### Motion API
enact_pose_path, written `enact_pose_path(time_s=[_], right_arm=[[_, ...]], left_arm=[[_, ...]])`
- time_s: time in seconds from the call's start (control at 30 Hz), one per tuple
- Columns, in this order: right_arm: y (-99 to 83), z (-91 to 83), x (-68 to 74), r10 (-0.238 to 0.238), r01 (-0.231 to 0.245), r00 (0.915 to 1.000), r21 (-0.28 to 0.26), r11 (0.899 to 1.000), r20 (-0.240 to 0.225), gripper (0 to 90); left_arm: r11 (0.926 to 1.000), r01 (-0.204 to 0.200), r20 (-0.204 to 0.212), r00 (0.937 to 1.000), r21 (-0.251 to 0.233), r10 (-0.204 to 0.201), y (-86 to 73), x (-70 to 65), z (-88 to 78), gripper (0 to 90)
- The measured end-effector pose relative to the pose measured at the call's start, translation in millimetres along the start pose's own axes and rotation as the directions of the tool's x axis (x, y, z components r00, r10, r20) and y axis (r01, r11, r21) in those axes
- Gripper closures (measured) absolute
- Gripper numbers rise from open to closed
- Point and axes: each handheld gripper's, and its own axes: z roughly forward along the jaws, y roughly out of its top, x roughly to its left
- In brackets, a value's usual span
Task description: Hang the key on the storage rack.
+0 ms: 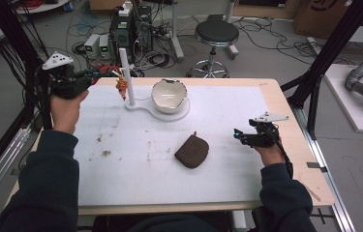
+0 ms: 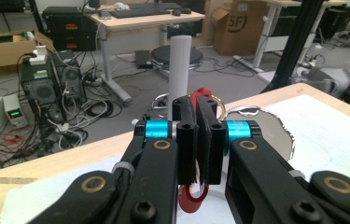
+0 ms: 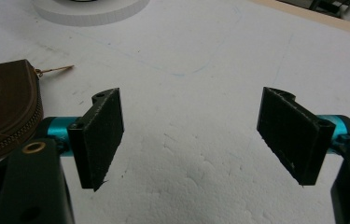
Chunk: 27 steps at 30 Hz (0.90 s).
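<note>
Left claw (image 1: 113,73) pinching a red-and-gold keyring (image 1: 121,86) beside the white post (image 1: 126,75), raised over the worktop (image 1: 227,159); ring (image 2: 199,103) seen clamped close up; right claw (image 3: 196,135) spread wide above bare foam, brown pouch (image 3: 2,105) alongside

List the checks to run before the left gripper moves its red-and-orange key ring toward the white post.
1. Left gripper jaws shut on the key ring: ok.
2. Ring hangs free beside the white post, not yet hooked: ok.
3. Whether the ring's opening lines up with the post top: cannot tell.
4. White bowl stands apart from the ring: ok.
5. Right gripper open, beside the brown pouch: ok.
</note>
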Motion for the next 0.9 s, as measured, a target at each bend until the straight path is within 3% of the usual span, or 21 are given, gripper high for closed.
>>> enact_pose_path(time_s=[0.43,0.9], right_arm=[[-0.2,0.6,-0.7,-0.001,0.001,1.0000,-0.003,1.000,-0.010,23.1],[-0.4,0.7,-0.9,0.000,0.000,0.9999,-0.004,1.000,-0.012,23.1]], left_arm=[[0.9999,0.006,-0.033,0.9994,-0.009,-0.007,12.2,0.1,10.0,86.7],[0.9994,0.033,-0.039,0.9987,0.008,-0.033,6.2,2.3,27.0,86.5]])
